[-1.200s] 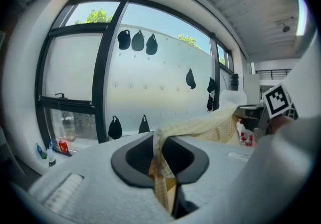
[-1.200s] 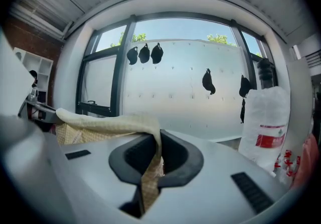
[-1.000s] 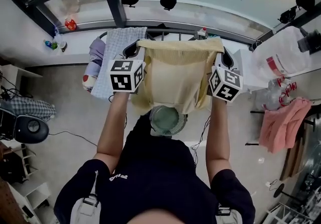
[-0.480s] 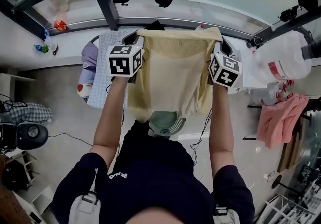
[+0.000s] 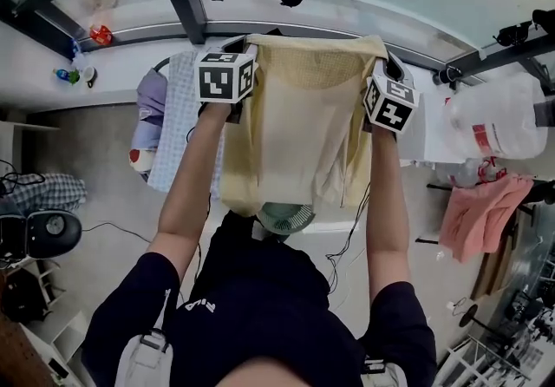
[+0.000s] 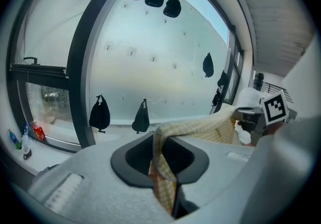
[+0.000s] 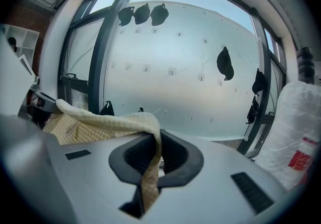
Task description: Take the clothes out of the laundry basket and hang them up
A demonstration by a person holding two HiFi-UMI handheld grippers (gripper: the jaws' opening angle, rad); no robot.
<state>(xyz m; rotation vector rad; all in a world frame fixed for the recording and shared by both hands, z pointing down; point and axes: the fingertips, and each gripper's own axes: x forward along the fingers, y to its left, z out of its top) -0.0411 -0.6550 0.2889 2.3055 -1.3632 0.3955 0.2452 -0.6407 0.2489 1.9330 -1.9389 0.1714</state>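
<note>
Clamped on the cloth (image 5: 295, 125) at both top corners: left gripper (image 6: 161, 168) and right gripper (image 7: 149, 170), each pinched tight over a fold of it. Spread flat in the air between the two, just beside a blue cloth (image 5: 184, 125), lower hem hanging over a fan (image 5: 282, 219). Probably light, limp and not slippery. Best gripped at the corners or top hem and pulled taut. Pale yellow, fine checked weave, thin, roughly rectangular.

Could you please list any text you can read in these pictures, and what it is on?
No text reads clearly.
White print on the person's dark shirt: too blurred.
Red print on the white plastic bag: too small.
Black-and-white cube markers: patterns, no words.
</note>
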